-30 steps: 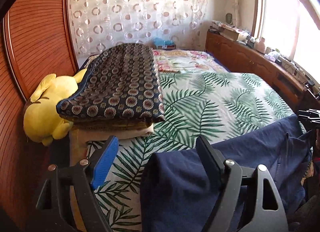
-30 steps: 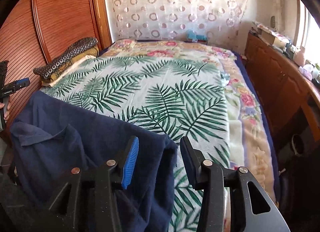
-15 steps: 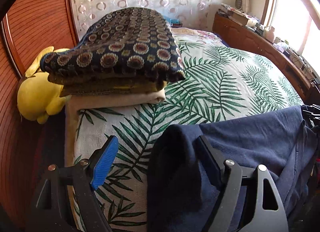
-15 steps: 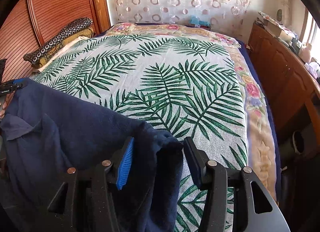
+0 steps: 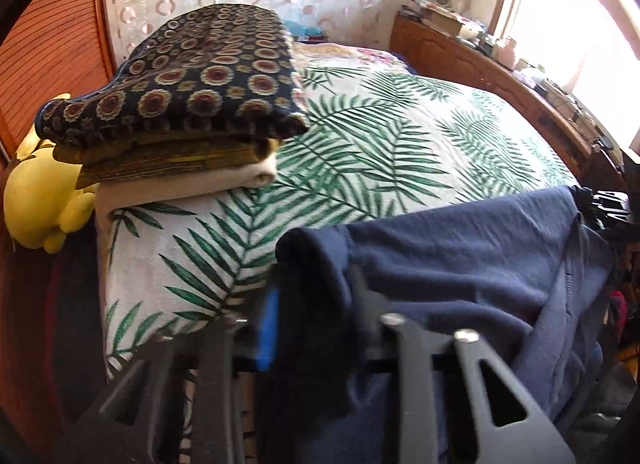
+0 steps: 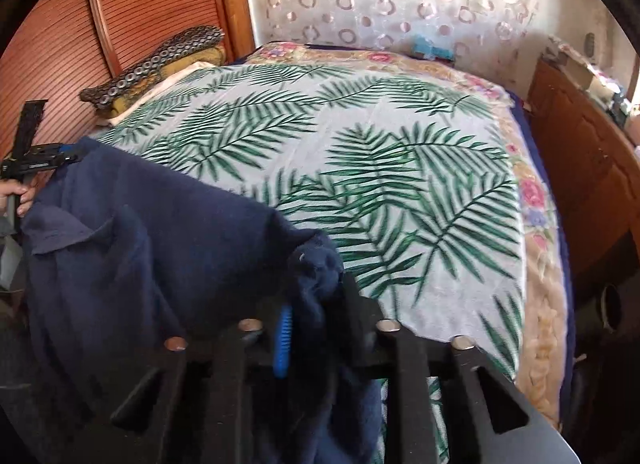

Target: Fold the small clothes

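Both tongs just went from wide open w/ cloth draped between the fingers to clenched on it: left tongs now pinch one top corner of the navy shirt, right tongs the other. So grab's done; next is prob lift + spread for the fold. Shirt hangs stretched btwn my two hands at the near edge of the bed, collar sagging. Both tongs roughly level, pointing fwd over the bed, well apart.

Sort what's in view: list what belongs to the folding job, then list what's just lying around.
In the job:
navy shirt
left gripper
right gripper
palm-leaf bedspread

Just lying about:
stack of folded blankets
yellow plush toy
clutter on wooden ledge
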`<action>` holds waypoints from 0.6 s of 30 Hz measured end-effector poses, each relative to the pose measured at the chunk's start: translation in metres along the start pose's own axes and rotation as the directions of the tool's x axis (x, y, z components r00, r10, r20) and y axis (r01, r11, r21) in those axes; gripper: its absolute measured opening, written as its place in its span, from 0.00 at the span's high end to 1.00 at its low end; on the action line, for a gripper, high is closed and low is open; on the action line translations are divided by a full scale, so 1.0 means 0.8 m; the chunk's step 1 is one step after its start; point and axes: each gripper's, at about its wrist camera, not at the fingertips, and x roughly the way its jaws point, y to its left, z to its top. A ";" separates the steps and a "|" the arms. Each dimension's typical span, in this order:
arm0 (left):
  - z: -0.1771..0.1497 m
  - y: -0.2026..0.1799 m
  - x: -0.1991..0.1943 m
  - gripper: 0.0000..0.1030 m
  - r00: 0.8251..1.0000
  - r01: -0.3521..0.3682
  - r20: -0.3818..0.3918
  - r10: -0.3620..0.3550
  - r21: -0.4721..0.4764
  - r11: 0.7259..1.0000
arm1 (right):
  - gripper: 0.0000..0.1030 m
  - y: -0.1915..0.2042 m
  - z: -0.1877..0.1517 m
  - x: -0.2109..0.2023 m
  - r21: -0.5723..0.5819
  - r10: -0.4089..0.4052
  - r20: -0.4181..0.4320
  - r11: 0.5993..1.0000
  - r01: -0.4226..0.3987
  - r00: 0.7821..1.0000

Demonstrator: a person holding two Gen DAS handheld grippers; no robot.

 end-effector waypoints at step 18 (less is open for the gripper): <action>0.046 -0.074 -0.277 0.90 0.810 0.116 0.575 -0.117 0.040 0.992 | 0.89 0.030 -0.007 -0.260 0.026 0.029 0.473 0.999 -0.047 0.881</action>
